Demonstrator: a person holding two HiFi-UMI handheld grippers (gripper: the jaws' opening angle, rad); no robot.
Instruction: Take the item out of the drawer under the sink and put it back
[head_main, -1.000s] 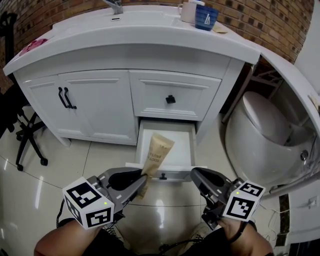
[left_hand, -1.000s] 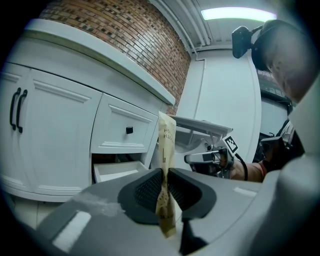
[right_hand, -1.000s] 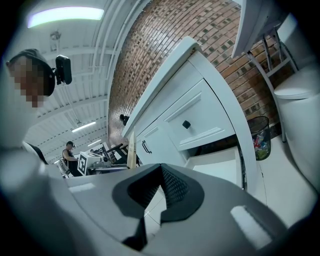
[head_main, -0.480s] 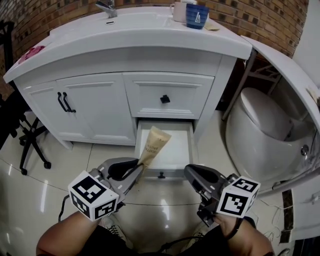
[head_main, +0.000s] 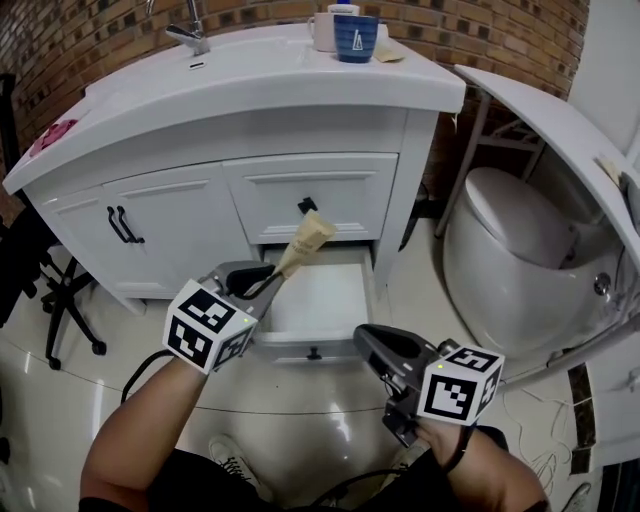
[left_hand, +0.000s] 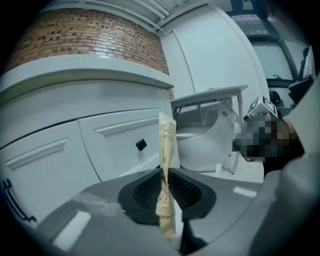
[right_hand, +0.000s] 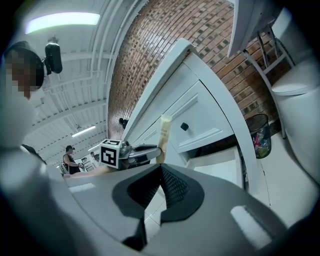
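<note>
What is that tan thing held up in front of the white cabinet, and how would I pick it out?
Start at the white sink cabinet and find its open bottom drawer. Over that drawer, the left gripper pinches a slim tan tube with dark print, flat end up. It is the only tan thing there; the fronts around it are all white.

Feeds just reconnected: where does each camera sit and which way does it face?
Head view: on head, steeply down on vanity, open drawer; left gripper, right gripper, forearms show.
Left gripper view: on left gripper, along jaws shut on tube, toward vanity, toilet.
Right gripper view: on right gripper, along shut empty jaws, toward vanity, left gripper.
Shared: tube in all.
</note>
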